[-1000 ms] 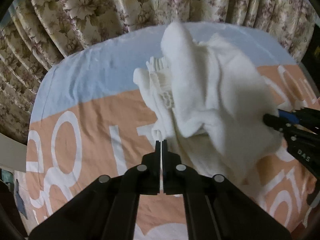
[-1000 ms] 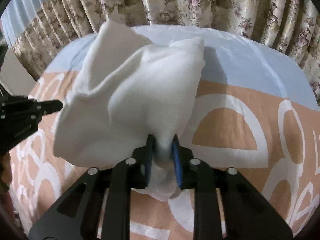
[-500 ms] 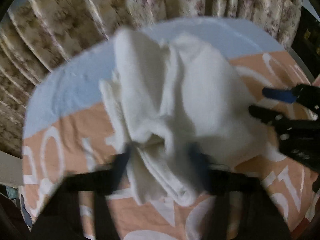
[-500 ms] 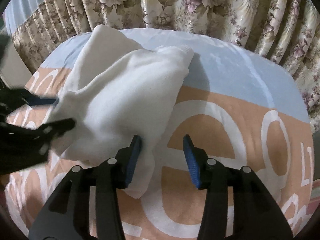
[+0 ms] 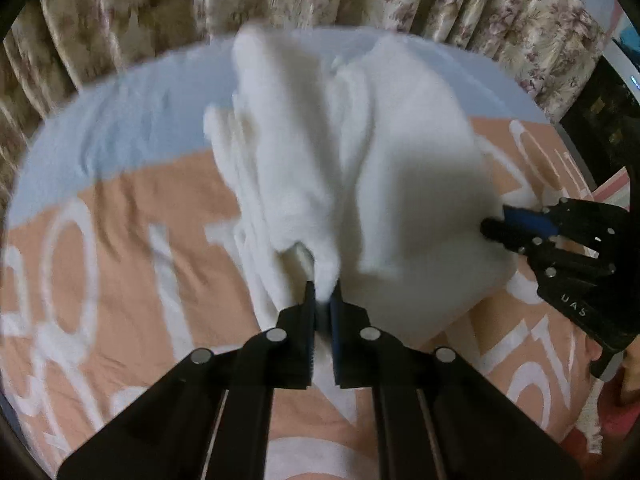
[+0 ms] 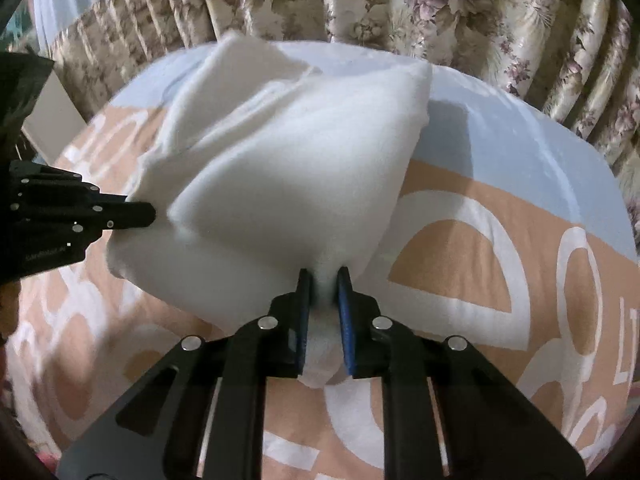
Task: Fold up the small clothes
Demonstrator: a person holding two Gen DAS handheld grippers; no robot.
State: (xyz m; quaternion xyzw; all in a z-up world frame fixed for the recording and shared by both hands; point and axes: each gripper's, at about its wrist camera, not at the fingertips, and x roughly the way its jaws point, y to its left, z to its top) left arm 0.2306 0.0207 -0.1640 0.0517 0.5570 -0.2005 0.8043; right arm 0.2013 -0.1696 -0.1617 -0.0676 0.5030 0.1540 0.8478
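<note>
A white fleecy garment (image 5: 360, 152) lies bunched and partly lifted on the peach-and-blue bed cover (image 5: 132, 240). My left gripper (image 5: 324, 296) is shut on a fold at the garment's near edge. In the right wrist view the same garment (image 6: 288, 168) rises in a puffed fold. My right gripper (image 6: 324, 280) has cloth pinched between its blue pads, and its jaws are closing on it. The right gripper (image 5: 496, 224) shows at the cloth's right side in the left wrist view. The left gripper (image 6: 148, 214) shows at the cloth's left side in the right wrist view.
Flowered curtains (image 6: 400, 8) hang close behind the far edge of the bed. The cover (image 6: 480, 264) with large white letters spreads to the right and front of the garment. A pale board (image 6: 52, 120) stands at the far left.
Both grippers opened, shifted along the garment and closed again. The left one, shut short of the cloth before, now grips its near fold. The cloth is bunched higher.
</note>
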